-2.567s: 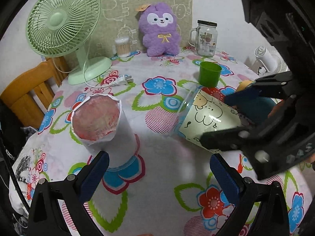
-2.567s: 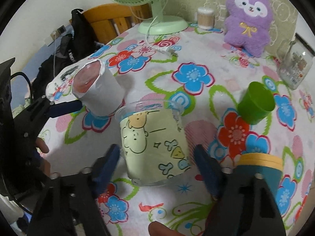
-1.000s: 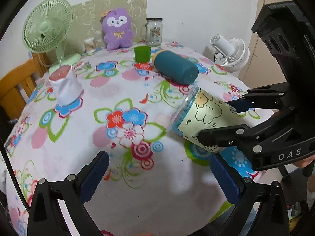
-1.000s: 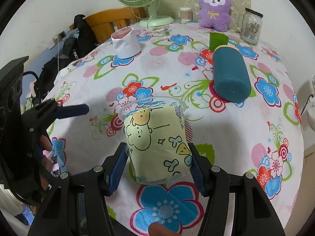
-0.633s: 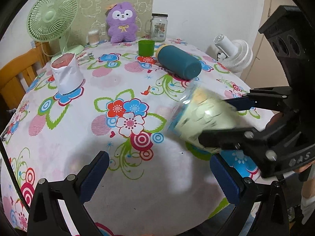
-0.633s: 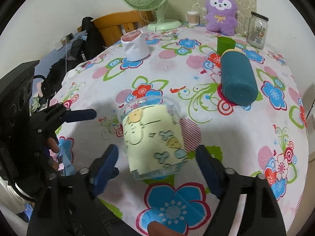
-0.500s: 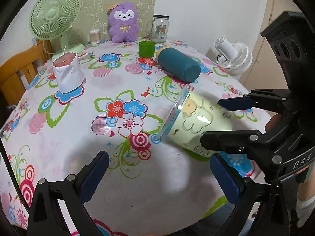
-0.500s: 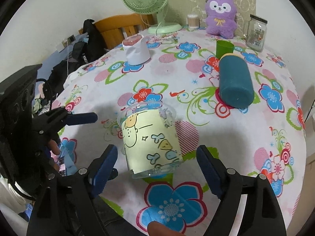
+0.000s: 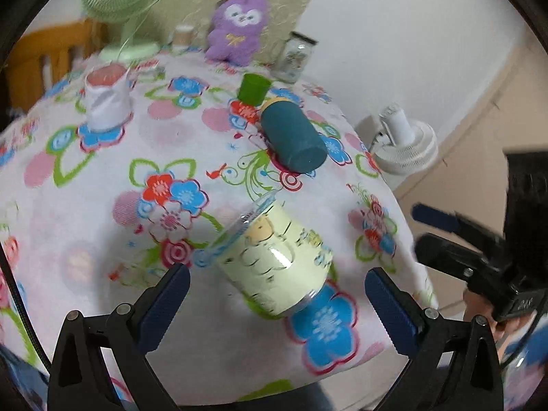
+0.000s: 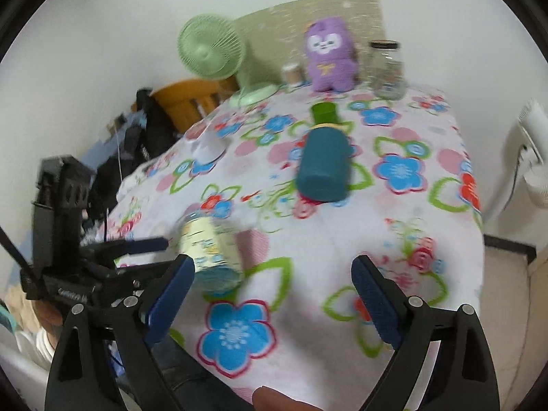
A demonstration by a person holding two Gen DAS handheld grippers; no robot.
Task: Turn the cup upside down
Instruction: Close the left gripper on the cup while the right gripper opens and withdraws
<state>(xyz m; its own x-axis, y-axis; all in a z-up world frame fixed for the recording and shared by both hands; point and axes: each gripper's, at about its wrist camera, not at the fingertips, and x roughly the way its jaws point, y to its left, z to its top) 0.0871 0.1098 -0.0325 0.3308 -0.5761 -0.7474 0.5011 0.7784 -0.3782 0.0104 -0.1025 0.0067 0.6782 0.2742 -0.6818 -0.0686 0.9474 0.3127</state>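
Note:
The clear cup with a pale yellow cartoon sleeve (image 9: 274, 257) lies tilted on the floral tablecloth near the table's front edge, its rim toward the upper left. It also shows blurred in the right wrist view (image 10: 210, 250). My left gripper (image 9: 277, 301) is open, its blue pads to either side of the cup and not touching it. My right gripper (image 10: 270, 294) is open and empty, off to the cup's right; in the left wrist view it stands at the far right (image 9: 441, 229).
A teal bottle (image 9: 291, 138) lies on its side mid-table, with a small green cup (image 9: 253, 89) behind it. A white paper cup (image 9: 106, 97) stands at the left. A green fan (image 10: 212, 54), purple plush (image 9: 238, 29) and glass jar (image 9: 294, 56) line the back.
My right gripper has let go of the cartoon cup and pulled away to the right. The cup now lies on the table between my left gripper's open fingers.

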